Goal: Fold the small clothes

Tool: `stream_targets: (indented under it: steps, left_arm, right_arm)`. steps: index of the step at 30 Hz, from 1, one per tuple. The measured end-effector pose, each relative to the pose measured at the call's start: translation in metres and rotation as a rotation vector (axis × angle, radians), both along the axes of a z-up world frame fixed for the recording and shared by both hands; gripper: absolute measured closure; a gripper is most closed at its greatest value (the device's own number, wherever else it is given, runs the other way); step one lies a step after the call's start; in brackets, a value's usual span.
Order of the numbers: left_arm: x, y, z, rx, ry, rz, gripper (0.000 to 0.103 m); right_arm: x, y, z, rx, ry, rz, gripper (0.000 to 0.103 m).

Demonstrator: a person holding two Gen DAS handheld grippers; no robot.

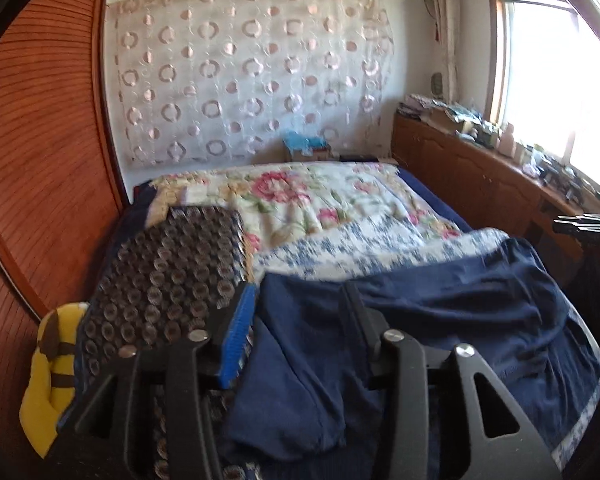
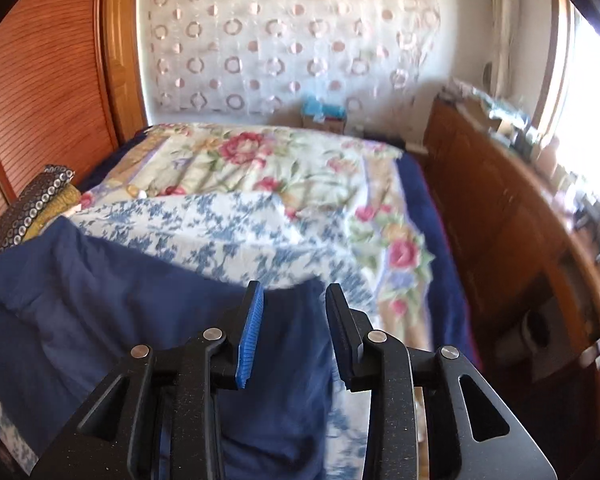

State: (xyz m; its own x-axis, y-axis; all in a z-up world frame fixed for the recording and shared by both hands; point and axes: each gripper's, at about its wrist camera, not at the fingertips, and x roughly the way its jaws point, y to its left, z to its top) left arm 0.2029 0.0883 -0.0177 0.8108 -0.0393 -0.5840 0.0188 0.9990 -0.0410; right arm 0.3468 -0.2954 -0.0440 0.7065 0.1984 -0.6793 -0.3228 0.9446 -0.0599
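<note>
A navy blue garment [image 1: 440,304] lies spread and wrinkled on the near end of the bed; it also shows in the right wrist view [image 2: 112,312]. My left gripper [image 1: 300,300] is open over the garment's left part, with a fold of the cloth lying between its fingers. My right gripper [image 2: 294,296] is open over the garment's right edge, with cloth between its fingers too. The right gripper also shows at the far right of the left wrist view [image 1: 584,220].
The bed carries a floral quilt [image 2: 284,160] and a blue-and-white print sheet [image 2: 228,232]. A dark patterned folded cloth [image 1: 164,272] and a yellow plush toy [image 1: 44,380] lie at the left. A wooden cabinet [image 2: 500,216] with clutter runs along the right under the window.
</note>
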Motion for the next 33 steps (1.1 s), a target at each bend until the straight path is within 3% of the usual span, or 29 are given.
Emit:
stream_targets:
  steps: [3,10,17,20,21,27,33]
  left_arm:
    - [-0.016,-0.011,-0.006,0.002,0.024,-0.027,0.047]
    - [-0.042,-0.015,-0.027,-0.036,0.099,-0.059,0.047]
    - [-0.057,-0.021,-0.061,-0.029,0.150,-0.051,0.047]
    - [-0.057,-0.026,-0.079,-0.018,0.200,-0.065,0.047]
    - [-0.056,-0.028,-0.084,-0.016,0.215,-0.062,0.047]
    - [-0.051,-0.036,-0.102,0.002,0.272,-0.064,0.047]
    - [-0.053,-0.046,-0.104,0.015,0.264,-0.064,0.046]
  right_arm:
    - [-0.010,-0.002,-0.017,-0.006,0.019,0.009,0.068]
    - [-0.059,-0.008,-0.041,0.076,0.040,0.021,0.067]
    - [-0.088,-0.018,-0.077,0.091,0.077,-0.003,0.067]
    - [-0.090,-0.022,-0.090,0.070,0.112,-0.035,0.052]
    - [-0.089,-0.024,-0.094,0.071,0.127,-0.042,0.052]
    - [-0.092,-0.031,-0.100,0.092,0.156,-0.098,0.052]
    - [-0.111,-0.025,-0.099,0.130,0.161,-0.062,0.052]
